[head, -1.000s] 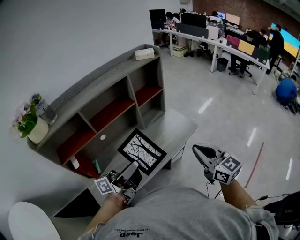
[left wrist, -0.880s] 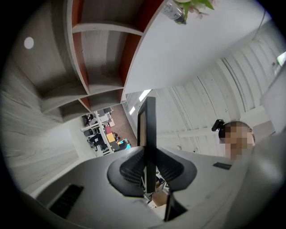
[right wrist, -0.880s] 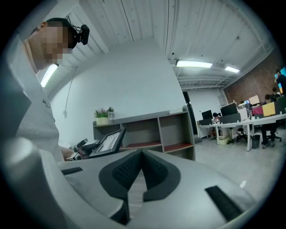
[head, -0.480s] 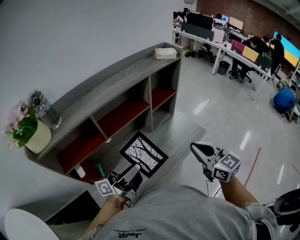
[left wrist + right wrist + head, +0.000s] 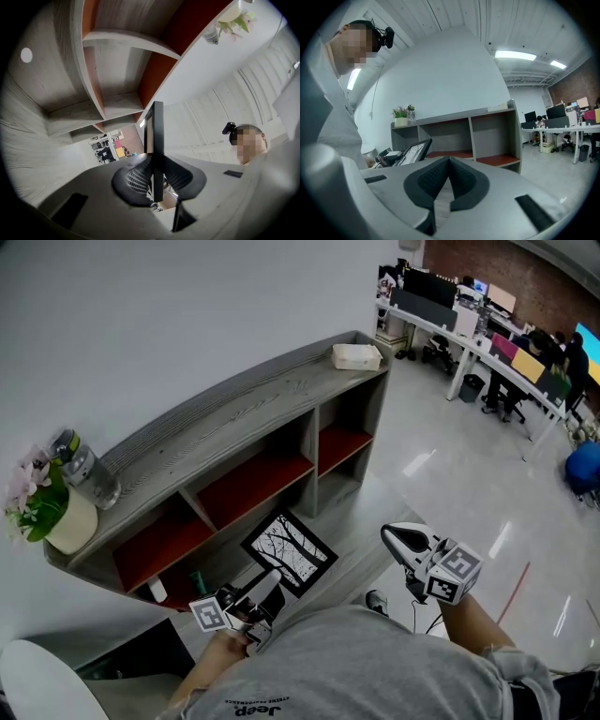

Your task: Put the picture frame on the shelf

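Shelf [image 5: 234, 418]: grey wood, red-floored compartments, ahead of the left gripper [image 5: 265, 582].
Shelf top: potted plant [image 5: 52, 512] and bottle [image 5: 86, 467] side by side, far left of the claw; white box [image 5: 356, 356] at the far right end.
Bottom-left compartment: white object [image 5: 157, 591] and green object [image 5: 196, 581], just left of the claw.
Low bench [image 5: 361, 512]: grey, right of the claw.

Shelf [image 5: 216, 418]: grey wood-grain boards, matt, with coarse grain visible along the top; the compartment bases are smooth and red. Picture frame [image 5: 288, 552]: smooth black rim around a black-and-white print. Floor [image 5: 450, 474]: pale, polished, mirroring the ceiling lights. Right gripper [image 5: 449, 161]: matt grey plastic shell, its pads [image 5: 429, 180] black and finely ribbed. Sweatshirt [image 5: 356, 671]: grey knit cloth.
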Demonstrator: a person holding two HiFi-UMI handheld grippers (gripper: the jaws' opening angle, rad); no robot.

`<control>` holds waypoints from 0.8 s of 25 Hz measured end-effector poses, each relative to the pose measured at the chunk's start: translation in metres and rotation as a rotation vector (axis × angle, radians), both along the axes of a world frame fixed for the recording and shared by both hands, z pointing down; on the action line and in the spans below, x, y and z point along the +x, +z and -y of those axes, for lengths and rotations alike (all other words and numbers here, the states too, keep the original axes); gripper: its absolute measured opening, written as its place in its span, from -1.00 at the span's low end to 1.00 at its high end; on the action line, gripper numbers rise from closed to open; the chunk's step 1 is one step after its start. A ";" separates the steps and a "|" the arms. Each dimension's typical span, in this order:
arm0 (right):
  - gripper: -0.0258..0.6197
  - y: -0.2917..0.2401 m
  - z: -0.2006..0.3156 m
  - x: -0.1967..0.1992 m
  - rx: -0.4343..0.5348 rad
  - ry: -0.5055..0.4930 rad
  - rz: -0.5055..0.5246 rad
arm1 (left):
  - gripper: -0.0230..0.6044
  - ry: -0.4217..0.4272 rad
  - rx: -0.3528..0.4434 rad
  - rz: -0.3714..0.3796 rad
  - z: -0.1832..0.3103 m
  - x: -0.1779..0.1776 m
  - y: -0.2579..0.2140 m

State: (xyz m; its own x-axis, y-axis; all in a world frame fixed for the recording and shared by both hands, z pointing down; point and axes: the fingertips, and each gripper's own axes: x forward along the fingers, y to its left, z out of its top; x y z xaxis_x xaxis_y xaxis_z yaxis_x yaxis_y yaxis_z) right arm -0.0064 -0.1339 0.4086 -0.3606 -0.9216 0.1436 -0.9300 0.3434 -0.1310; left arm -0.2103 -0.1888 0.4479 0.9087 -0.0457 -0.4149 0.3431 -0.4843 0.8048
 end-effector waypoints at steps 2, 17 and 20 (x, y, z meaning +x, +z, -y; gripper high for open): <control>-0.90 0.005 0.014 0.016 0.003 -0.033 0.012 | -0.64 -0.025 0.012 0.010 0.006 0.015 0.000; -0.90 0.007 0.137 0.181 0.033 -0.369 0.052 | -0.64 -0.357 -0.004 0.020 0.048 0.177 -0.007; -0.90 0.010 0.154 0.203 0.029 -0.404 0.076 | -0.64 -0.395 0.002 0.045 0.053 0.204 -0.009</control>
